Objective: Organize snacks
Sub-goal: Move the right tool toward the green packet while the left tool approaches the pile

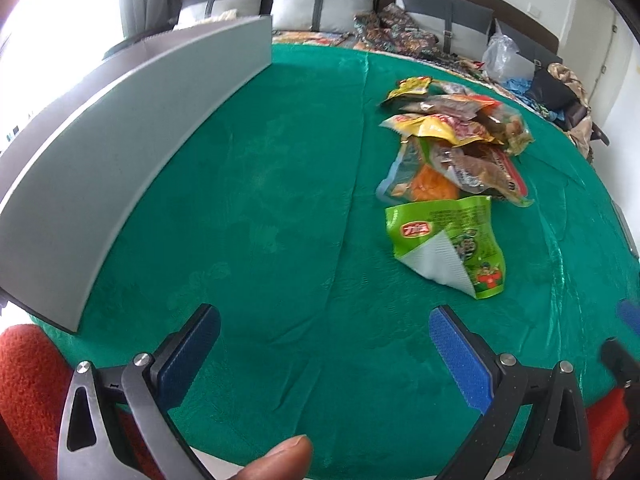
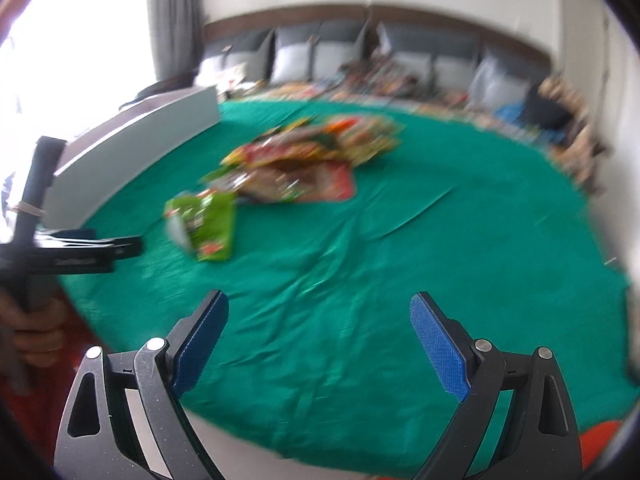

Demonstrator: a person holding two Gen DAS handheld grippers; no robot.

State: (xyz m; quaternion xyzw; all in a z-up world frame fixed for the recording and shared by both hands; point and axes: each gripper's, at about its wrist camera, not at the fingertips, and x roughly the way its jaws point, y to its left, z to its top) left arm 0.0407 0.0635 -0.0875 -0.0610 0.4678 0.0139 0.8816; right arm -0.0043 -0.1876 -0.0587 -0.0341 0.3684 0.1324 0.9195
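Above green cloth (image 1: pixel 260 200): both claws, left claw (image 1: pixel 324 344) and right claw (image 2: pixel 320 336), wide open, empty; snack pile (image 1: pixel 452 140) right of centre.

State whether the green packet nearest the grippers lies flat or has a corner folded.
Folded: the green packet has one corner turned over, showing its silver inside, on the green cloth.

Light: daylight is let in from a window (image 1: pixel 48 12) up and left of both grippers, where it is blown out to white.
Glare: a pale sheen is seen on the green cloth (image 1: pixel 280 208) ahead of the left gripper.
Shadows: soft and faint throughout.
Left view: sharp at the snacks (image 1: pixel 452 152).
Right view: smeared by motion blur; the snacks (image 2: pixel 296 164) are left unreadable.
Edges: straight lines are bent, corners darkened.
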